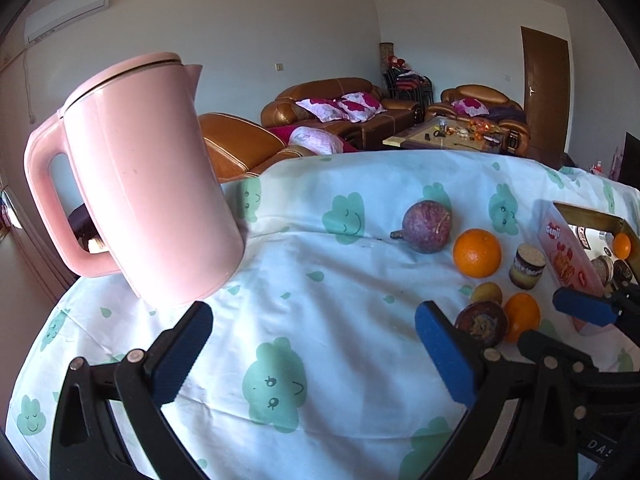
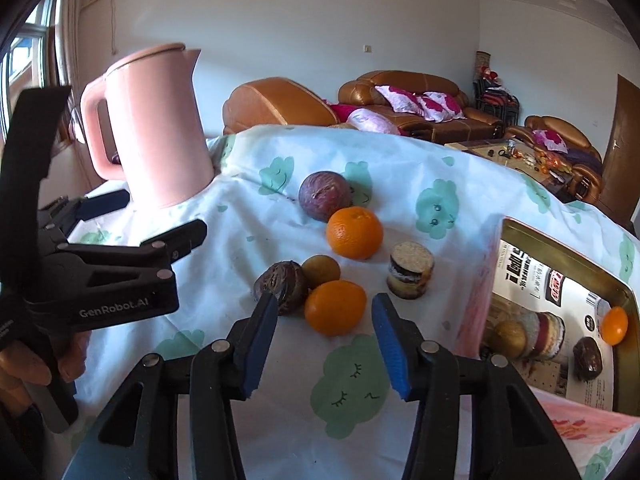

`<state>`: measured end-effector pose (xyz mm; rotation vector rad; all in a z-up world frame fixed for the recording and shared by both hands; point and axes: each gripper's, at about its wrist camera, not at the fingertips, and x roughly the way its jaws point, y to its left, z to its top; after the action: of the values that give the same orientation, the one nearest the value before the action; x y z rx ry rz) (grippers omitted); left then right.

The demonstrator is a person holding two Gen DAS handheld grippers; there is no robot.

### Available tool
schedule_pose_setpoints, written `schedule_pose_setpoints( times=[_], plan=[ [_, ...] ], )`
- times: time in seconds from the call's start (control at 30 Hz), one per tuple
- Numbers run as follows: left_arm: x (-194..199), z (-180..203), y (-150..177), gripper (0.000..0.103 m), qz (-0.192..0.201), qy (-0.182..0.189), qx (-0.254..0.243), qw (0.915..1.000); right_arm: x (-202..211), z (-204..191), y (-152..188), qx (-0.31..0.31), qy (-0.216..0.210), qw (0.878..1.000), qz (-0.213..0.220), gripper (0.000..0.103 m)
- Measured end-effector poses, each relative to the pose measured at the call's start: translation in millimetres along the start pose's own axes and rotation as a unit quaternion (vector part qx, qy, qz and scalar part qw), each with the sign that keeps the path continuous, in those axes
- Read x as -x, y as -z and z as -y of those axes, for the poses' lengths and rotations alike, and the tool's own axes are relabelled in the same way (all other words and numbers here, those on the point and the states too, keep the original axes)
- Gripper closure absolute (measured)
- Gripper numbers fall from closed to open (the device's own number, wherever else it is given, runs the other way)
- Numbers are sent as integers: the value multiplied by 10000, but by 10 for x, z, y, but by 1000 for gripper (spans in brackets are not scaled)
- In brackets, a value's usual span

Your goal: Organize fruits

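Fruit sits bunched mid-table on the white cloth with green cloud faces (image 2: 256, 248): a round purple passion fruit (image 2: 325, 195) at the back, touching a large bright orange (image 2: 354, 232) just in front of it. Nearer the camera come a small yellow-brown round fruit (image 2: 321, 270), a dark wrinkled brown fruit (image 2: 282, 286) and a second, smaller orange (image 2: 335, 307), all three pressed together. Just right of them stands a short layered cake-like cylinder (image 2: 410, 270), apart from the fruit.

And the right gripper (image 2: 326, 344) hovers low with its blue-padded fingers (image 2: 390, 344) spread wide, holding nothing; the smaller orange lies between them, just beyond the tips (not touching either pad). The left gripper (image 1: 314, 354) is likewise wide open and empty, over bare cloth left of the cluster.

Off to the right is a gold-rimmed open tin box (image 2: 560, 256); its shiny inside shows an orange, a brown fruit and a yellow one, though whether these are real or reflections cannot be told. At the far left corner stands a tall pink lidded kettle (image 2: 158, 128).
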<state>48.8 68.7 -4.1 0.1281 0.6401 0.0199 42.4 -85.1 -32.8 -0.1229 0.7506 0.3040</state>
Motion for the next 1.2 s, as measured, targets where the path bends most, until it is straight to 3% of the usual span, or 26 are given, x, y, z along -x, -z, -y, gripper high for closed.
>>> schedule_pose_setpoints(
  times=[0.27,0.37,0.4,0.43,0.6,0.7,0.97,1.1,1.2],
  plan=[
    [-14,-98,-51,0,-57,56,175,9998,-378,49,-48,28,14,9973,-735,54],
    [-19,-101,-55,0,-53,73,193,9998,-387,85,-68,-43,-38,9974,-714,56],
    [-21,-98,-52,0,-62,91,194,9998,-378,84,-65,-37,-19,9976,-691,58],
    [-16,-89,-45,0,-69,110,183,9997,-361,80,-61,-26,6,9977,-672,66],
    [2,-28,-27,1,-25,333,48,9994,-59,65,-36,-40,101,9999,-57,66],
    [64,37,-29,2,98,705,-36,9975,189,99,40,-155,156,9991,372,66],
    [59,405,-21,21,-5,1749,-475,9834,586,364,258,-390,471,9957,697,66],
    [-88,672,-42,28,-313,1888,-681,9792,622,509,265,-561,513,9944,732,66],
    [-258,821,-42,48,-720,1782,-855,9776,620,590,267,-718,440,9939,707,66]
  ],
)
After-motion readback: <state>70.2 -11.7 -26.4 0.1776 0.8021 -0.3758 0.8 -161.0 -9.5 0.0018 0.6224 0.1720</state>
